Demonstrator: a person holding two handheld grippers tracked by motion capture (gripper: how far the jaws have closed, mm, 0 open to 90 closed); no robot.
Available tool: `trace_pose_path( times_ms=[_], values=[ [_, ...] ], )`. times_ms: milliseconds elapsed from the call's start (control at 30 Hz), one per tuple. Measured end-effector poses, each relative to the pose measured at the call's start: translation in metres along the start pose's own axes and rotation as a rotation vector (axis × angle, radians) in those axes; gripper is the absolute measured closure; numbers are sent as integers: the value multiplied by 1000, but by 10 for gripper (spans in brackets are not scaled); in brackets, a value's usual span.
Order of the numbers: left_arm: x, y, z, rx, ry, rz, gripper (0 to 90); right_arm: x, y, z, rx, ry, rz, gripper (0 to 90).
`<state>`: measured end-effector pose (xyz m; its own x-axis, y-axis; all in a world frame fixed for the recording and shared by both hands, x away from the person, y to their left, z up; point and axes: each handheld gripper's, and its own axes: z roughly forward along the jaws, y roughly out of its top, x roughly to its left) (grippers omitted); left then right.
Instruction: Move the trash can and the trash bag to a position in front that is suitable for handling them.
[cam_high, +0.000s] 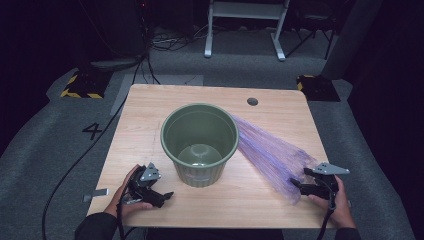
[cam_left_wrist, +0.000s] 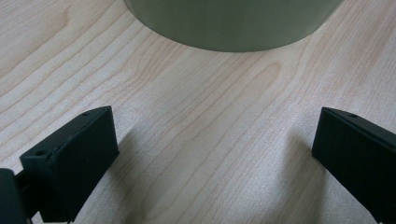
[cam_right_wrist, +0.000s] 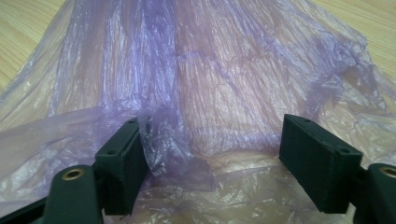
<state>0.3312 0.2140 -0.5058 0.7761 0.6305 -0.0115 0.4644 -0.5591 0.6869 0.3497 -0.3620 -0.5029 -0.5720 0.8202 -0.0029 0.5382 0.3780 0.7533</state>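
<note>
Table (cam_high: 150, 107) of pale wood grain, square, with one round cable hole (cam_high: 252, 101) near its far edge; grey carpet all round it, the room beyond dark.

Grippers, two, both at the near edge. Left gripper (cam_high: 159, 196): near-left of the bucket, held low over bare wood, jaws spread wide with nothing between them; in the left gripper view the bucket wall (cam_left_wrist: 233, 23) stands just ahead. Right gripper (cam_high: 299, 186): near-right of the bucket, jaws wide apart and set over the near end of the bag, film (cam_right_wrist: 187, 154) bunched between them, one fold lying against one jaw, not clamped.

Bucket (cam_high: 200, 145), one, green, upright and open-topped, at mid table.

Bag (cam_high: 272, 155), one, thin purple plastic, crumpled, lying flat from the bucket's right rim out to the right gripper.

Behind the bucket, on the floor: black cables; two black blocks with yellow stripes (cam_high: 82, 82) (cam_high: 316, 86); one white frame on legs (cam_high: 245, 25); one marking "4" (cam_high: 92, 131) left of the table.
</note>
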Motion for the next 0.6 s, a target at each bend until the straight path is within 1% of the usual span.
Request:
trace_pose_path(
  times_ms=[67,100,133,167,200,300,367,400,467,500,533,600],
  values=[
    [0,0,0,0,0,-2,0,0,0,0,-3,3,-1,246],
    [0,0,0,1,1,-2,0,0,0,-1,-11,5,-2,245],
    [0,0,0,0,1,-3,0,0,-1,-3,-34,6,1,245],
    [0,0,0,0,1,-3,0,0,-1,-3,-34,6,1,245],
    [0,0,0,0,1,-2,0,0,-2,-5,-47,12,10,245],
    [0,0,0,1,1,-2,0,1,-3,-6,-58,16,3,244],
    [0,0,0,0,1,-3,0,4,-3,-10,-58,12,-19,241],
    [0,0,0,0,1,-3,0,4,-3,-10,-58,12,-19,241],
    [0,0,0,3,4,-3,0,7,1,-17,-81,8,-19,257],
    [0,0,0,3,4,-3,0,7,1,-17,-81,8,-19,257],
    [0,0,0,3,4,-3,0,10,6,-23,-99,-13,-23,260],
    [0,0,0,4,5,-5,0,12,8,-25,-100,-18,-29,260]
  ],
)
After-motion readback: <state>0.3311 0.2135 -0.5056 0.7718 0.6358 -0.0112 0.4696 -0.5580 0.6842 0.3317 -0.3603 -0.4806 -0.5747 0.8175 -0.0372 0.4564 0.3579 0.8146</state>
